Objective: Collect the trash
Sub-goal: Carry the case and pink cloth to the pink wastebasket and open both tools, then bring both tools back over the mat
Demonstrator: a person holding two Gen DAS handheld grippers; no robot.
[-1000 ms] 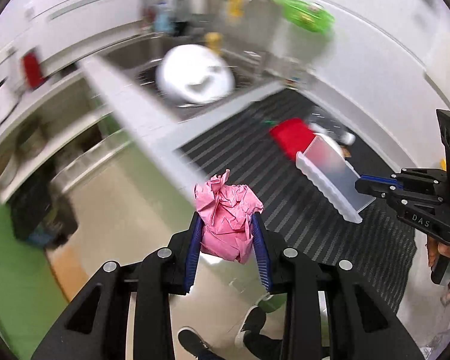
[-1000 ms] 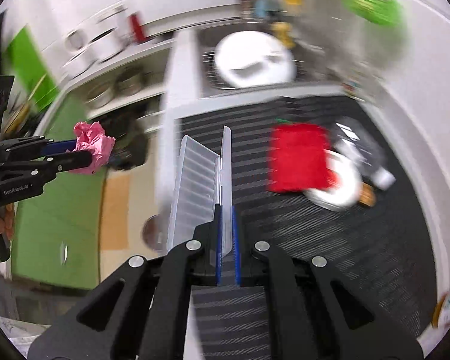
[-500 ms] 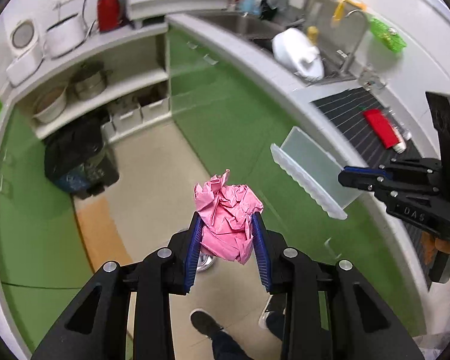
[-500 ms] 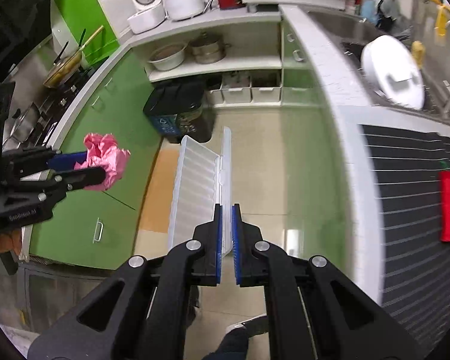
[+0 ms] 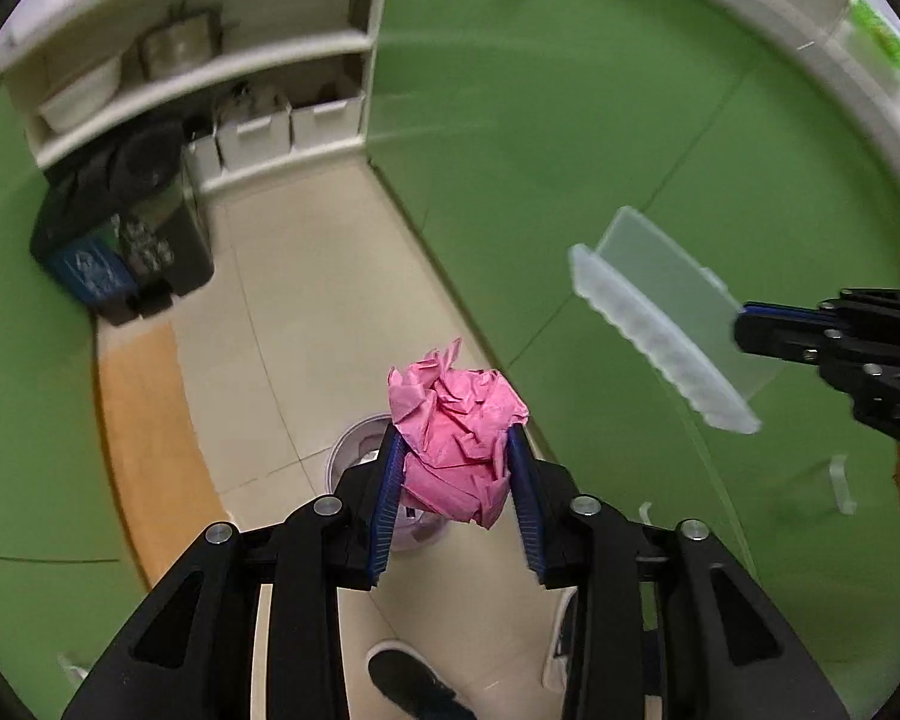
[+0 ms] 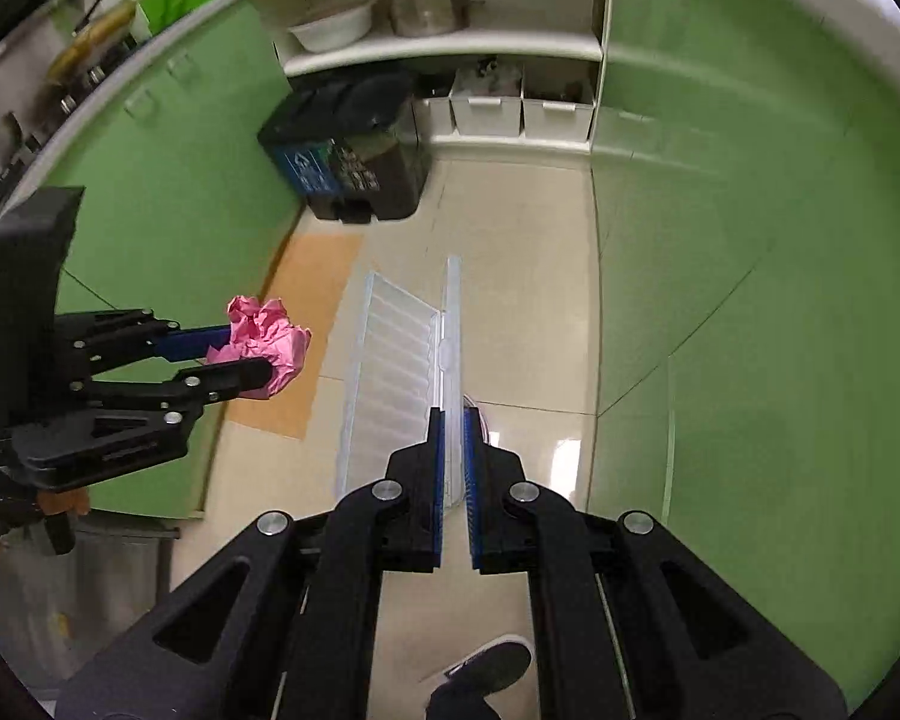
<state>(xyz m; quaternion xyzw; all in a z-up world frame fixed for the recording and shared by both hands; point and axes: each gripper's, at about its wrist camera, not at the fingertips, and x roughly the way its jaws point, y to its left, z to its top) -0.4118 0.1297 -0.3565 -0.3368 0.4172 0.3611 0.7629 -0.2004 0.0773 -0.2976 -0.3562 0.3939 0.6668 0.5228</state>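
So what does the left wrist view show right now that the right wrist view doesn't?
Only the left wrist view: the rim of a small white bin on the floor under the left gripper, whose jaws are opening around the pink crumpled paper.

Only the right wrist view: the pot and bowl sharp on the shelf, and an orange-gloved hand.

Both: the paper, the clear plastic tray pinched in the right gripper, the dark floor bins, green cabinets and a shoe.
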